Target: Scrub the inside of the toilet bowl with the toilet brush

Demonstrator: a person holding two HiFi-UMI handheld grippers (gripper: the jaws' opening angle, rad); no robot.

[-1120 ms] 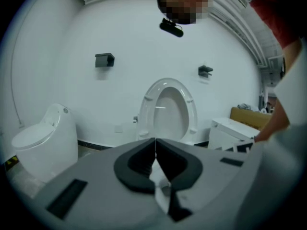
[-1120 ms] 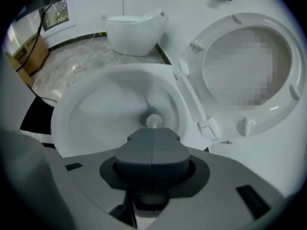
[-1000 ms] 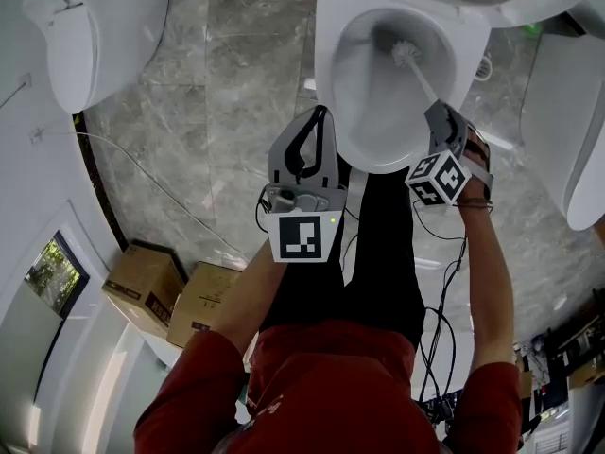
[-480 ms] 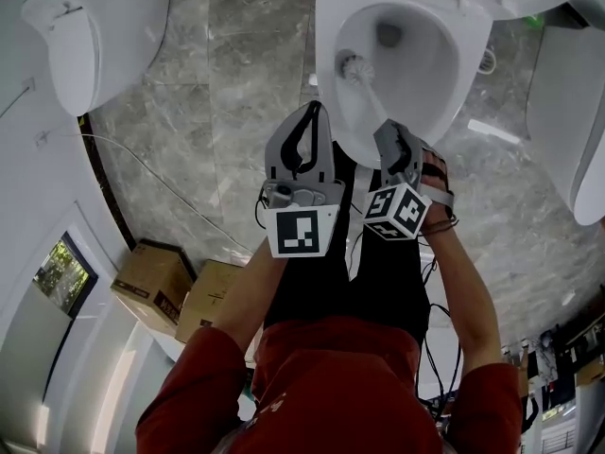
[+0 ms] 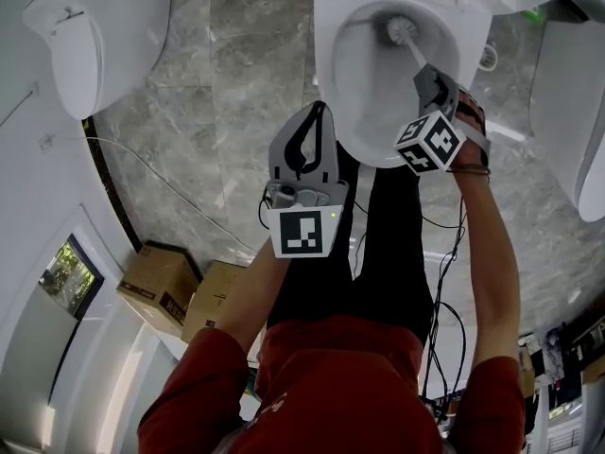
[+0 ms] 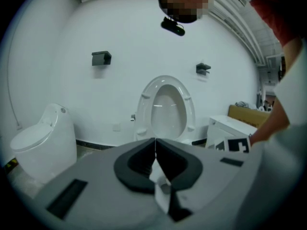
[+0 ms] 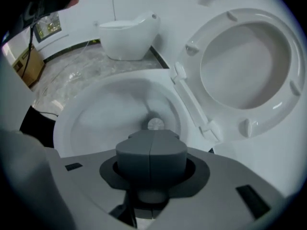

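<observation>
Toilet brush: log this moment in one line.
right gripper: shut on toilet brush | brush head: inside toilet bowl | left gripper: shut, empty

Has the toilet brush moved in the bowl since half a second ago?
Yes. The head of the toilet brush swept from the left wall of the toilet bowl to its back right.

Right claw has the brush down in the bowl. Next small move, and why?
Probably draw the toilet brush up the near wall of the toilet bowl. The right claw is shut on its handle, and the bristle head sits low at the far end, so the near wall lies farthest from it.
</observation>
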